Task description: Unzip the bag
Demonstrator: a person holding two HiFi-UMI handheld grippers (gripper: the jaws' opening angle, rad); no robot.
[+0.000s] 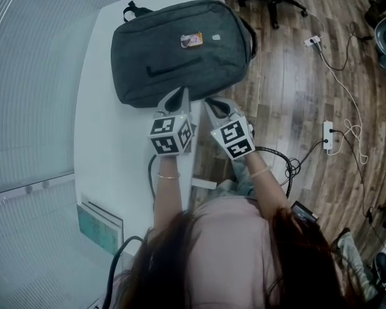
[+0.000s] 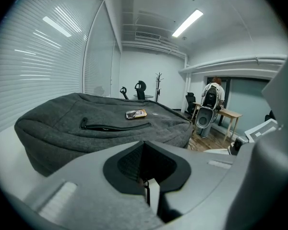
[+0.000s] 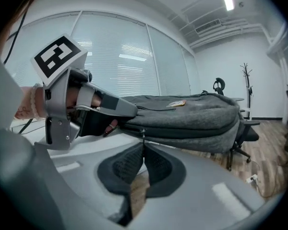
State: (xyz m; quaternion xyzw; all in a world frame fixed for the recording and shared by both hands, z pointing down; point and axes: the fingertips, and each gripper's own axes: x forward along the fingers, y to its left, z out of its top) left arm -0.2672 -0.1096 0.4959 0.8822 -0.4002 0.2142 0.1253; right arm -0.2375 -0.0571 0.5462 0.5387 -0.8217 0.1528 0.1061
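Left claw [image 1: 178, 95] and right claw [image 1: 212, 103], both clenched, tilt down at the backpack [image 1: 180, 50] edge.

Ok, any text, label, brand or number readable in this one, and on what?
No legible text anywhere.
Small orange picture patch on the dark grey fabric backpack: too small to read.
Small white tag beside it: too small to read.
Black-and-white square markers on the two marker cubes: patterns, not words.
Teal booklet on the white table: blurred.
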